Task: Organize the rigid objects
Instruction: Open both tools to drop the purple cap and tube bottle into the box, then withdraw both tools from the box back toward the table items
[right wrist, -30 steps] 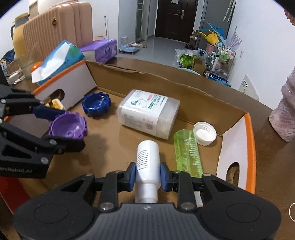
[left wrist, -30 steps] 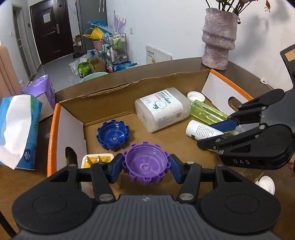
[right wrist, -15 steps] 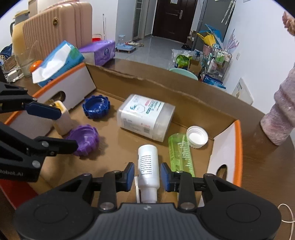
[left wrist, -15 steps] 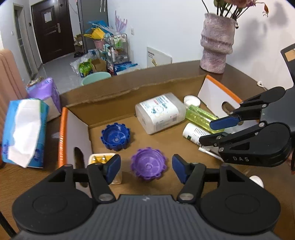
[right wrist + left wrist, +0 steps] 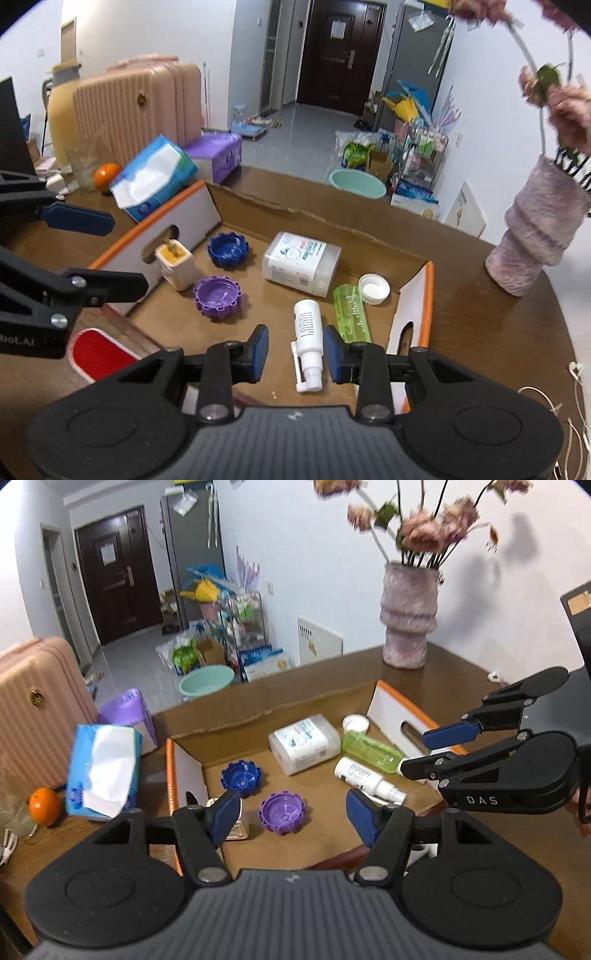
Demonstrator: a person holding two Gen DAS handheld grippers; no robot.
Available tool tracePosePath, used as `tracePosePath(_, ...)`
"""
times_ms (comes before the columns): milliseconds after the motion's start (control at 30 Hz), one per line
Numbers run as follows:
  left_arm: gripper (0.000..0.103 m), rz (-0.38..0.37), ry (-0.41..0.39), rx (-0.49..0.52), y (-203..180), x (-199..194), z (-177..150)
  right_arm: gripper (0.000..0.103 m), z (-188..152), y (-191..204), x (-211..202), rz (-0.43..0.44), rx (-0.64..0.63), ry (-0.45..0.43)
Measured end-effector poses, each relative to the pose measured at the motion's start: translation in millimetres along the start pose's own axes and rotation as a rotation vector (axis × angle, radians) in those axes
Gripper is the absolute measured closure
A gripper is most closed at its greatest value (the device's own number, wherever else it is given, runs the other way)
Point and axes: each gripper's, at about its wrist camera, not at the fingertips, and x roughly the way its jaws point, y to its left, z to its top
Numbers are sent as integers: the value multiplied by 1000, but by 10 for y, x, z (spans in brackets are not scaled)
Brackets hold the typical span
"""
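The purple cap [image 5: 282, 813] lies open side up on the floor of the cardboard box [image 5: 258, 705], ahead of and below the left gripper [image 5: 291, 818], framed by the gap between its fingers but clear of both pads. The white spray bottle [image 5: 307, 330] lies on its side on the same floor, nozzle toward the camera, ahead of and below the right gripper [image 5: 295, 354] and likewise clear of its pads. Both items rest flat and separate, which suggests each has been set down in its own spot so that nothing stacks or rolls.

Beyond the purple cap sits the blue cap [image 5: 241, 778]; to its left, against the box's end wall, stands a white plug adapter [image 5: 176, 267]. Beyond the spray bottle lie a green bottle [image 5: 351, 314], a white cap [image 5: 375, 288] and a clear wipes container [image 5: 301, 263], all on the box floor, near each other.

Left gripper: jaws stand moderately wide apart, nothing held. Right gripper: jaws stand narrower but parted, nothing held. Both point forward and downward into the box from above its near edge, side by side, each visible in the other's view. Judgement: this placement step appears complete, and both hands are free for the next item.
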Motion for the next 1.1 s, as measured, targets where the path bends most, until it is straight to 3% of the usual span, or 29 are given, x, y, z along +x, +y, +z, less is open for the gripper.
tracePosePath(133,29,32,-101,-20,-109,-398,-93,72,-88,69,-363,7,28,-80)
tracePosePath(333,28,54,-204,-50,-347,-846,-380,71,-389,193,-750,4,102,-198)
tracePosePath(433,18,72,-284,-87,-436,-1050,-594,64,-593,227,-911,1,171,-274)
tracePosePath(600,2,114,-388,-144,-518,-1334,-981,42,-982,293,-1154,-62,269,-406)
tracePosePath(800,0,148,-426,-172,-565,-1547,-1335,35,-1387,400,-1321,-68,333,-449)
tracePosePath(1100,0,211,-479,-183,-709,-1941,-1958,24,-2004,762,-1684,-92,302,-487)
